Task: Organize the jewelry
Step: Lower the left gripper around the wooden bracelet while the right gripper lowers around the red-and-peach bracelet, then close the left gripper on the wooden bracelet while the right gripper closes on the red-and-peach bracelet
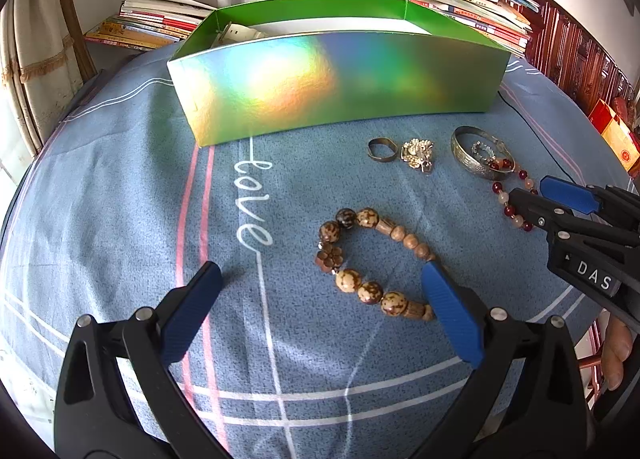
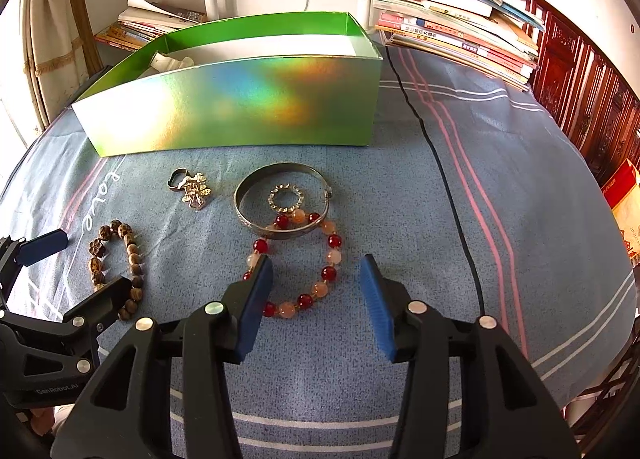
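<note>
Your left gripper gapes wide beside the wooden bead bracelet; your right gripper, half-open, straddles the red bead bracelet, holding nothing.

Left wrist view: mounted behind the left gripper, looking steeply down and forward over the tabletop, close above the wooden bead bracelet. Right wrist view: same tilt, set further toward 3 o'clock, close above the red bead bracelet. Shared by both: green box at 12 o'clock, silver bangle, book stacks.
</note>
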Demonstrator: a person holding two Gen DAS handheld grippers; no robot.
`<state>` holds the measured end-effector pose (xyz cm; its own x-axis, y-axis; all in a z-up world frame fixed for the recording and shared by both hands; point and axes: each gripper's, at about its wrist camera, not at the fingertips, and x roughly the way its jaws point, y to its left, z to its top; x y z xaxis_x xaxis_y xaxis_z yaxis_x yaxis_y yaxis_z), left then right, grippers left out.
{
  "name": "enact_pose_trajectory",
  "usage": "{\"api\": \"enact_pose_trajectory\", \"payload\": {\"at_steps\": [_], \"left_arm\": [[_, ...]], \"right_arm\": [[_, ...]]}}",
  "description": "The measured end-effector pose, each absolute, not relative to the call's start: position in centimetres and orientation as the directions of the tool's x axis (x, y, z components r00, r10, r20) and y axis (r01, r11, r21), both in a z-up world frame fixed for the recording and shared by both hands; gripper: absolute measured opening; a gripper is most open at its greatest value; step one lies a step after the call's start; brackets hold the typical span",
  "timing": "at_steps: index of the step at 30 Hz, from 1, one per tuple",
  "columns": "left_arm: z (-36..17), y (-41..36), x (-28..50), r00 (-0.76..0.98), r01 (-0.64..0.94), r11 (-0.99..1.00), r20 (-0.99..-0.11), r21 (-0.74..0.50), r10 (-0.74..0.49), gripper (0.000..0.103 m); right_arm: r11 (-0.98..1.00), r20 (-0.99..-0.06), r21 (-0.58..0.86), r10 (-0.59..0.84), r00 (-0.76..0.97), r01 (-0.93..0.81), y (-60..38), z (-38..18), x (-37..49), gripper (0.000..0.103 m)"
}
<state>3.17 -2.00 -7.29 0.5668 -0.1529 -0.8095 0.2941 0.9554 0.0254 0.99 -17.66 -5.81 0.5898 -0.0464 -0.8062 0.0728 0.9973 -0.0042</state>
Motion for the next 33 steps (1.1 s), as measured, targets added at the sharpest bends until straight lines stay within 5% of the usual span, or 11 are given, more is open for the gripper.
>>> {"api": "enact_pose_trajectory", "payload": {"at_steps": [23, 28, 30, 33], "left_arm": [[-7.4, -2.0, 3.3, 0.568, 0.284, 0.959, -0.81, 0.023, -0.148, 0.1], [-7.3, -1.9, 3.3, 0.567, 0.278, 0.96, -0.81, 0.02, -0.148, 0.098], [-7.2, -1.8, 3.2, 0.574, 0.273, 0.962, -0.806, 0.021, -0.145, 0.092], [-6.7, -1.6, 3.0, 0.593, 0.272, 0.962, -0.791, 0.024, -0.148, 0.054]], "right_arm": [[0.992, -0.793, -0.004, -0.079, 0.604, 0.124, -17.3, -6.0, 0.2, 0.05], [0.998, -0.802, 0.003, -0.032, 0.597, 0.059, -16.4, -5.7, -0.5, 0.012], [0.999, -0.801, -0.003, -0.028, 0.598, 0.042, -16.1, -5.7, -0.5, 0.01], [0.999, -0.809, 0.039, 0.015, 0.587, 0.029, -16.3, -5.6, -0.4, 0.008]]}}
